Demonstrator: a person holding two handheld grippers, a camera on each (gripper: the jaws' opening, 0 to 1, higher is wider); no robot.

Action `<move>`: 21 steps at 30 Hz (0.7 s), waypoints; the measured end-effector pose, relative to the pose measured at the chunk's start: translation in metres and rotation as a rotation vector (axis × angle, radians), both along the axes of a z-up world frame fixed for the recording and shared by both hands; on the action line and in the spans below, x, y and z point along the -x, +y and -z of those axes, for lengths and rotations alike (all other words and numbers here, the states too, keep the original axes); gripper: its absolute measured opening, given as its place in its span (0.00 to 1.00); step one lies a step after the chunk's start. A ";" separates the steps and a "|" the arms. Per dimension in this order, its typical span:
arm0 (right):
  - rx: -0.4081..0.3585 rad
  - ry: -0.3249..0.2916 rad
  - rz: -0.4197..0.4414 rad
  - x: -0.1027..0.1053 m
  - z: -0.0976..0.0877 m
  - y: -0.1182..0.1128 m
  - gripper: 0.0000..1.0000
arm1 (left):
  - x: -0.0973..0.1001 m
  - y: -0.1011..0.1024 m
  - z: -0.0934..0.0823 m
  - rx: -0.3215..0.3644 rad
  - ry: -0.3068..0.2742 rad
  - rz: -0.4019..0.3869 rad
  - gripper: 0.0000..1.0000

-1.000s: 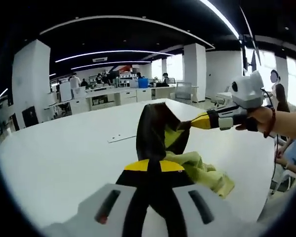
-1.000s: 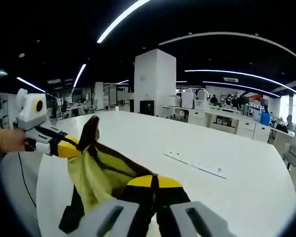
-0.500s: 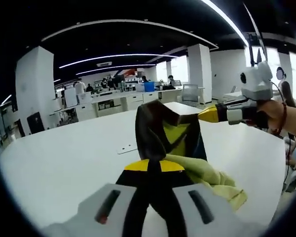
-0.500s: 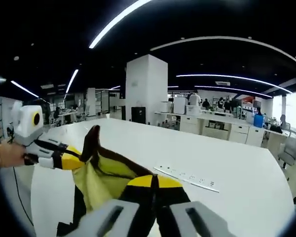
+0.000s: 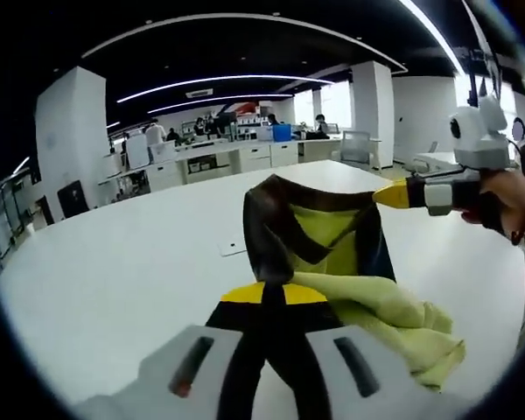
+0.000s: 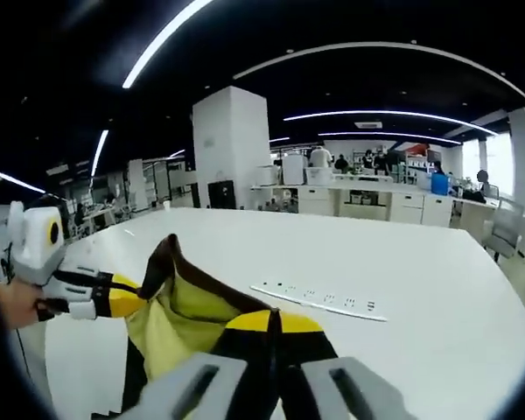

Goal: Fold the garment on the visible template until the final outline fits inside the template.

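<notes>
Both grippers have stretched the garment (image 5: 319, 249) wider.

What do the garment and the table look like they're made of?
Garment: soft, matte woven or knit cloth, yellow-green with dark panels; it hangs in loose folds between the left gripper and the right gripper, and bunches below. The exact fibre can't be told.
Table: smooth, hard white top, probably laminate, with a slight sheen and no visible grain.
</notes>
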State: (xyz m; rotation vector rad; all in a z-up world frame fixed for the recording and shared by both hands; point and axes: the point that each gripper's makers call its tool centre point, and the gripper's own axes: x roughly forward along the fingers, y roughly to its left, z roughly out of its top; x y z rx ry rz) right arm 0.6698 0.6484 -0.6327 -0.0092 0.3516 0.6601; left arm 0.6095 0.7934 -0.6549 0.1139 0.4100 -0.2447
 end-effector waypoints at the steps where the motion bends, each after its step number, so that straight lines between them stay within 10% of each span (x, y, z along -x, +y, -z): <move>1: 0.005 0.005 0.004 -0.003 0.004 0.000 0.00 | -0.003 0.001 0.004 0.001 0.004 0.000 0.02; 21: 0.041 0.190 0.098 -0.043 0.099 0.001 0.00 | -0.039 0.008 0.088 0.012 0.169 -0.017 0.02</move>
